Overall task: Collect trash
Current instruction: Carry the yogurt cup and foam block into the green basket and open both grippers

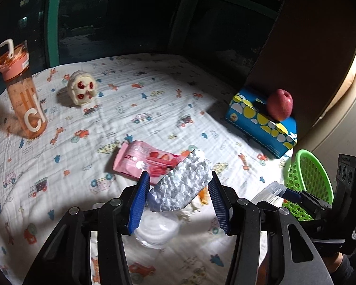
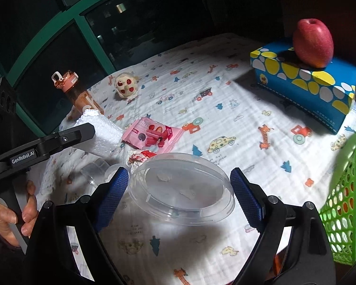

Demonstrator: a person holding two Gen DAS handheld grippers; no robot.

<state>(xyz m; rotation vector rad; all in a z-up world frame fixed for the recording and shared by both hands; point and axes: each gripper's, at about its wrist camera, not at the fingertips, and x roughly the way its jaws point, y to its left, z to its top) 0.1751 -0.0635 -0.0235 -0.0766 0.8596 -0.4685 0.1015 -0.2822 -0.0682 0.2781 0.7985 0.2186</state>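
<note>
1. Left wrist view: left gripper [image 1: 179, 196] clamped on a white foam chunk [image 1: 181, 185], lifted above the cloth-covered table [image 1: 154, 109] near its front edge; pink wrapper [image 1: 149, 160] lying just behind. Probably mid-carry; next, swing toward the green basket [image 1: 308, 178] at the right edge.

2. Right wrist view: right gripper [image 2: 178, 197] gripping a clear plastic lid [image 2: 181, 187], raised near the front edge, green basket [image 2: 344, 201] to the right. Next: release over it.
</note>
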